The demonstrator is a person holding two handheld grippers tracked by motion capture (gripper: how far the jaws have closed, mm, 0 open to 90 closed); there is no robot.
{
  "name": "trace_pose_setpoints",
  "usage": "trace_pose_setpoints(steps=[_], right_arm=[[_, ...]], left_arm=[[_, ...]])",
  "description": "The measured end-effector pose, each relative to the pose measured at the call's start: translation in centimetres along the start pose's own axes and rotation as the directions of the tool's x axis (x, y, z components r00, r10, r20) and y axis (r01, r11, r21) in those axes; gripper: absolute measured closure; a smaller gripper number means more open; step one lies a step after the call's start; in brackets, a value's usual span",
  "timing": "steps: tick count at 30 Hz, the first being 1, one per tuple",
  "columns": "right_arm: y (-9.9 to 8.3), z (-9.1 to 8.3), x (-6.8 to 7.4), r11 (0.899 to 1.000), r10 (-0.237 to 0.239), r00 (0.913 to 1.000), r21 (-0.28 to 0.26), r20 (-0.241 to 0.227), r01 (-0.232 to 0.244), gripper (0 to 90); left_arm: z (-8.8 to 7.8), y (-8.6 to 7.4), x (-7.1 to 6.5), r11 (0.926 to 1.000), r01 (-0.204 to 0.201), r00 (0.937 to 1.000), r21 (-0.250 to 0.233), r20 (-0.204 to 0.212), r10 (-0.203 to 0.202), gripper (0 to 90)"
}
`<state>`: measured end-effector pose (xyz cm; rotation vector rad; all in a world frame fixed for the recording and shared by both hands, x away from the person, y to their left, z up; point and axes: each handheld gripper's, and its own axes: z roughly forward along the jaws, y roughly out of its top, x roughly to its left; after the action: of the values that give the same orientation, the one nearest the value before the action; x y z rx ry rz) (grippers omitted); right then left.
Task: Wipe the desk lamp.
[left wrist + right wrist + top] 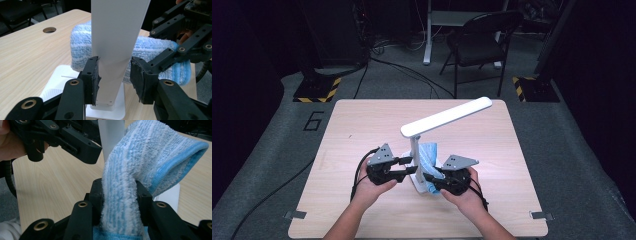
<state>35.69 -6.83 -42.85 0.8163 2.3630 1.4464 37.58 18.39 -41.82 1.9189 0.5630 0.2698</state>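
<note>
A white desk lamp (447, 117) stands on the wooden table (357, 130), its stem (115, 37) rising from a flat white base (65, 75). My left gripper (406, 167) comes in from the left, and its pads (93, 75) close on the lower stem. A blue-and-white striped cloth (430, 154) is wrapped around the back of the stem. My right gripper (430, 179) is shut on one end of this cloth (150, 152), which loops up from its jaws toward the stem (111, 135). The right gripper (180, 47) sits close beside the left one.
A black folding chair (482, 40) stands beyond the table's far edge. Two stand bases with yellow-black stripes (317, 90) sit on the floor at the far corners. A cable hole (49, 30) is cut in the tabletop. The lamp head overhangs the table's middle.
</note>
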Motion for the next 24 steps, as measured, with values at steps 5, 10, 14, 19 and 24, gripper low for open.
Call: trace_pose_setpoints(steps=[5, 10, 14, 19, 24], right_arm=[[1.0, -0.6, 0.0, 1.000, -0.018, 0.9998, -0.009, -0.007, 0.018, 66.2], [2.0, -1.2, 0.1, 0.999, -0.023, 0.9997, -0.030, -0.008, 0.023, 66.2], [2.7, -1.5, 0.2, 0.999, -0.031, 0.9995, -0.035, -0.011, 0.031, 66.1], [3.4, -1.9, 0.3, 0.998, -0.041, 0.9991, -0.047, -0.012, 0.040, 66.2], [4.1, -2.2, 0.3, 0.997, -0.045, 0.9989, -0.058, -0.015, 0.044, 66.2]], left_arm=[[0.0, 0.0, 0.0, 0.9999, 0.015, 0.9999, -0.006, 0.003, -0.015, 59.0], [-0.2, 0.2, 0.1, 1.0000, -0.001, 1.0000, -0.009, -0.001, 0.001, 58.9], [-0.4, 0.4, -0.1, 0.9997, 0.000, 1.0000, -0.025, -0.008, 0.000, 59.1], [-0.5, 0.6, -0.1, 0.9997, -0.006, 1.0000, -0.025, -0.006, 0.006, 59.1], [-0.6, 0.7, -0.1, 0.9993, -0.010, 0.9999, -0.035, -0.008, 0.010, 59.1]])
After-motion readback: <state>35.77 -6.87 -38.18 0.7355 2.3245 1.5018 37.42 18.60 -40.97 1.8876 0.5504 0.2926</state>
